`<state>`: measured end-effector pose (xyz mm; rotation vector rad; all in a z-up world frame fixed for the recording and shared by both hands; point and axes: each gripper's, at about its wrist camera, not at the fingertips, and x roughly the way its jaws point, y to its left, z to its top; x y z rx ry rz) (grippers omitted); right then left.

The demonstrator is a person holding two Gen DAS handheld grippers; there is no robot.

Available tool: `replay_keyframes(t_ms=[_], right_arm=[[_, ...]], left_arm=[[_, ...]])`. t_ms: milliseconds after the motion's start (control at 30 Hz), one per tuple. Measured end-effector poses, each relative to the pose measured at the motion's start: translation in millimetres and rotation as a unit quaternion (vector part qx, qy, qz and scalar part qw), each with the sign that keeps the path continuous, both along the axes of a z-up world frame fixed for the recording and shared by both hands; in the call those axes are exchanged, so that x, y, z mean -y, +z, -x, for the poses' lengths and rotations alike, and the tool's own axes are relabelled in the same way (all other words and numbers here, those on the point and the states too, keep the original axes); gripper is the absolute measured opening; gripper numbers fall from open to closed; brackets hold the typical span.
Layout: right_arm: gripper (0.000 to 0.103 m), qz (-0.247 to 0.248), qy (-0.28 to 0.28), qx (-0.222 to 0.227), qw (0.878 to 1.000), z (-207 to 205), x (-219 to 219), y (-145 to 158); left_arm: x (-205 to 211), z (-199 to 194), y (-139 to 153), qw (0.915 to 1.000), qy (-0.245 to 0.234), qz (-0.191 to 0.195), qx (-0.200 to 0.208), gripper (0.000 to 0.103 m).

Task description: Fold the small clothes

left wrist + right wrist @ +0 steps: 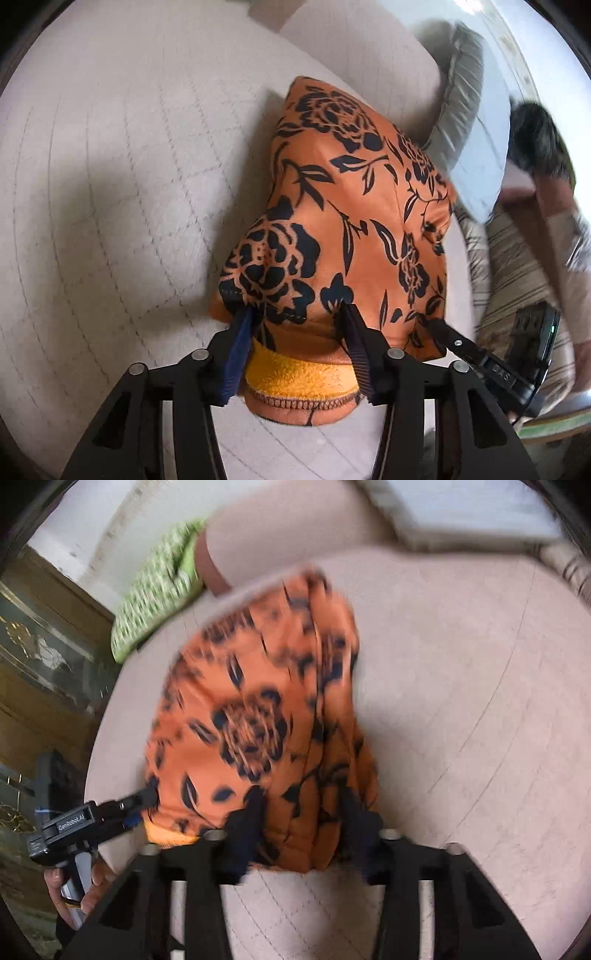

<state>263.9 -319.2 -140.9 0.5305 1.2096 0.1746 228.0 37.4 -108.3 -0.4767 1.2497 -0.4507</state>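
My left gripper has two black fingers with ribbed dark blue pads, and both pads sit in the near edge of the orange cloth, with a bunch of it pinched between them. My right gripper is black too, and its jaws are closed on the same edge farther along; that view is blurry, so I cannot see its pads well. No earlier picture is here to compare. The cloth is soft and smooth, bright orange with big black flowers and leaves. It hangs from the grippers in a pointy, puffy shape. Its inside is fuzzy and yellow like a towel, and the hem has dark zigzag stitches. Under it is a pale quilted bed cover with thin stitched lines making squares. A grey ruffled pillow lies farther off. In the right view a green patterned cloth lies at the bed's far edge, beside a brown wooden cabinet.
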Motion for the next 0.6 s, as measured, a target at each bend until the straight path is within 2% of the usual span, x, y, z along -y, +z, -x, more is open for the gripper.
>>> replay_keyframes(t_ms=[33, 67, 100, 133, 200, 233, 333, 400, 433, 500, 567, 600], right_arm=[[0.014, 0.014, 0.005, -0.008, 1.0, -1.4, -2.0, -5.3], [0.014, 0.036, 0.001, -0.015, 0.999, -1.9, -0.5, -5.0], [0.011, 0.024, -0.01, -0.012, 1.0, -2.1, 3.9, -1.0], [0.01, 0.012, -0.016, -0.003, 1.0, -0.5, 8.9, 6.1], [0.009, 0.026, -0.017, 0.018, 0.999, 2.3, 12.8, 19.7], [0.009, 0.032, -0.012, 0.019, 0.999, 2.8, 14.0, 18.0], [0.009, 0.05, -0.013, -0.033, 0.998, -3.4, 13.4, -22.0], [0.01, 0.044, -0.014, -0.03, 0.998, -6.2, 11.0, -20.1], [0.011, 0.047, -0.012, -0.02, 0.999, -5.8, 11.3, -12.4], [0.02, 0.047, -0.01, -0.01, 0.999, -4.2, 14.7, -6.6], [0.034, 0.043, -0.009, -0.002, 0.999, 1.8, 19.2, -2.9], [0.047, 0.035, -0.016, 0.002, 0.999, 2.4, 21.8, -2.8]], left_arm=[[0.6, 2.8, -0.2, 1.0, -0.001, -0.005, 0.003, 0.043], [1.9, 3.4, 1.0, 1.0, -0.001, -0.003, 0.002, 0.038], [1.1, 4.9, 2.5, 1.0, 0.001, 0.004, 0.002, 0.034], [0.2, 6.1, 4.6, 1.0, 0.002, 0.004, 0.005, 0.034], [-1.5, 8.7, 4.2, 1.0, -0.003, 0.001, 0.006, 0.034], [0.7, 8.8, 3.0, 1.0, -0.004, -0.005, 0.005, 0.034], [7.4, 4.7, -2.1, 0.9996, -0.02, -0.017, -0.003, 0.034], [9.7, 1.3, 0.2, 0.9994, -0.023, -0.027, 0.001, 0.035], [5.2, 0.7, 4.4, 0.9997, -0.019, -0.017, -0.002, 0.035], [-8.7, 1.2, 15.0, 1.0, 0.0, 0.002, 0.005, 0.034], [-26.6, 4.1, 28.0, 0.999, 0.028, -0.011, 0.033, 0.036], [-36.6, 6.1, 31.5, 0.9981, 0.041, -0.023, 0.039, 0.041]])
